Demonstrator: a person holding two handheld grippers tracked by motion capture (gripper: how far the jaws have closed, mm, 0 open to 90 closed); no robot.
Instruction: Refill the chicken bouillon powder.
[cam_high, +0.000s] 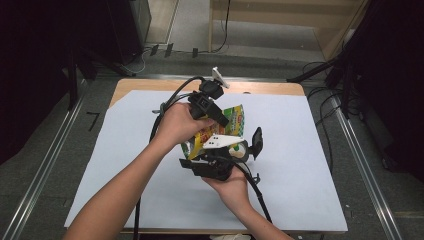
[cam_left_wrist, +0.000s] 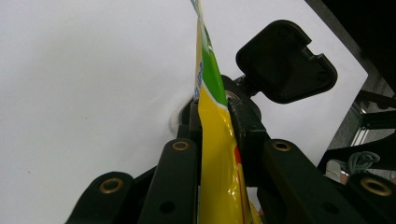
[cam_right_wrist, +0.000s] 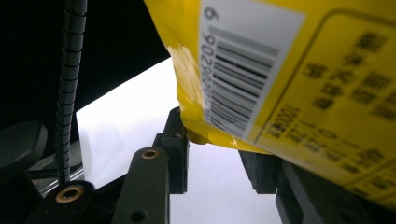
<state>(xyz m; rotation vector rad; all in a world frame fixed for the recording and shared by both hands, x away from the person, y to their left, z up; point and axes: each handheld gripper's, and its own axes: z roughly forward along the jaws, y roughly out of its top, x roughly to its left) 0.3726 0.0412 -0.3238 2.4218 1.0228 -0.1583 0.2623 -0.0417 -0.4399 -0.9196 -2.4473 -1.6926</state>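
Above the middle of the white-covered worktop (cam_high: 300, 165), both hands hold a yellow and green snack pouch (cam_high: 220, 131) in the air between two grippers. The left gripper (cam_high: 212, 112) reaches in from the far side; in the left gripper view its fingers (cam_left_wrist: 187, 154) are clamped flat on the thin edge of the pouch (cam_left_wrist: 219, 163), which stands on edge between them. The right gripper (cam_high: 222, 160) comes in from the near side, and in the right gripper view its fingers (cam_right_wrist: 175, 140) sit at the lower corner of the pouch (cam_right_wrist: 289, 84), beside the barcode; I cannot tell whether they actually press on it or merely flank it. Two grips at opposite ends suggest the pouch is being steadied for tearing or pulling open, though that is a guess. Much of the pouch is covered by hands and gripper bodies in the high view, and its printed text is too blurred to read.
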